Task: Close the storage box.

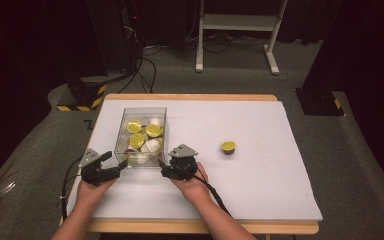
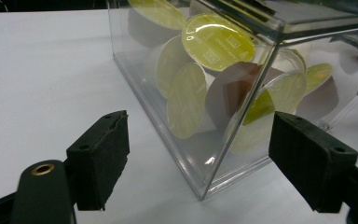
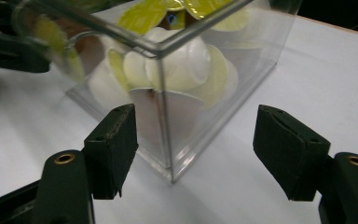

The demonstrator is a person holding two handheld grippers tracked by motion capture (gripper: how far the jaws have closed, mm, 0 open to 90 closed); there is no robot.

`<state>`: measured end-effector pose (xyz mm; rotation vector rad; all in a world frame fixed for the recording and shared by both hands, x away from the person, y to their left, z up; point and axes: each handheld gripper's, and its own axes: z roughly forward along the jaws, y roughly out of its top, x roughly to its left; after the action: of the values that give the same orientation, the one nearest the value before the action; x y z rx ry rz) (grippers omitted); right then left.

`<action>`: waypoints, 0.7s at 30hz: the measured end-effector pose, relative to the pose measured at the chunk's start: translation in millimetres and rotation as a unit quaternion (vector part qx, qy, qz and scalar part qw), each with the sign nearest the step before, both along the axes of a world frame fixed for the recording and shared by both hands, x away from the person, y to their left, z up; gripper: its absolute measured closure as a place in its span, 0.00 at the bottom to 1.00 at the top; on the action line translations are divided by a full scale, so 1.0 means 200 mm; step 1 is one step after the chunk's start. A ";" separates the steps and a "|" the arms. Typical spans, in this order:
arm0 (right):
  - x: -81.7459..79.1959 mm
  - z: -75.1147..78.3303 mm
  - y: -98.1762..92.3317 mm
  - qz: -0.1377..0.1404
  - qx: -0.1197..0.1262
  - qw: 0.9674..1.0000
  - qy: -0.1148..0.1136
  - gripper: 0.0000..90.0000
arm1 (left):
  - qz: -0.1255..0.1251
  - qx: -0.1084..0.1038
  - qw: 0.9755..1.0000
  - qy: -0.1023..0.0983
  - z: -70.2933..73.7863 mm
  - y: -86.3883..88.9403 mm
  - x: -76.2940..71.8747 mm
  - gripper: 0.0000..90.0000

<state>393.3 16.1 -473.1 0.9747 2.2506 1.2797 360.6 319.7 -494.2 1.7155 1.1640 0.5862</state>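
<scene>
A clear plastic box (image 1: pixel 123 118) stands on the white table and holds several coffee capsules (image 1: pixel 145 135) with yellow-green lids. One more capsule (image 1: pixel 228 146) sits alone on the table to the box's right. My left gripper (image 1: pixel 117 161) is at the box's near left corner and my right gripper (image 1: pixel 163 168) at its near right corner. In the left gripper view the open left gripper (image 2: pixel 198 158) frames a bottom corner of the box (image 2: pixel 137 74) without touching it. In the right gripper view the right gripper (image 3: pixel 196 149) stands open around another corner of the box (image 3: pixel 254 65), pads apart from its walls.
The white table top (image 1: pixel 260 175) has a wooden edge at front and back. Beyond it are grey carpet, a white desk frame (image 1: pixel 240 30) and black stands with yellow-striped bases (image 1: pixel 82 97). Cables trail from both grippers toward the near edge.
</scene>
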 end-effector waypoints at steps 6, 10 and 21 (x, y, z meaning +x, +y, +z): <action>0.06 -0.02 0.03 -0.012 0.000 1.000 -0.002 0.33 | 0.019 0.003 1.000 0.003 0.00 0.00 0.03 0.25; 0.09 -0.03 0.03 -0.020 0.001 1.000 -0.003 0.34 | 0.035 0.004 0.999 0.005 0.00 -0.01 0.06 0.26; 0.08 -0.01 0.02 -0.013 0.001 1.000 0.003 0.37 | 0.028 0.004 0.999 0.018 0.00 -0.03 0.05 0.31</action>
<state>409.4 20.7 -475.9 1.0055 2.2336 1.2715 369.7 314.6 -493.5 1.7106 1.2411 0.5958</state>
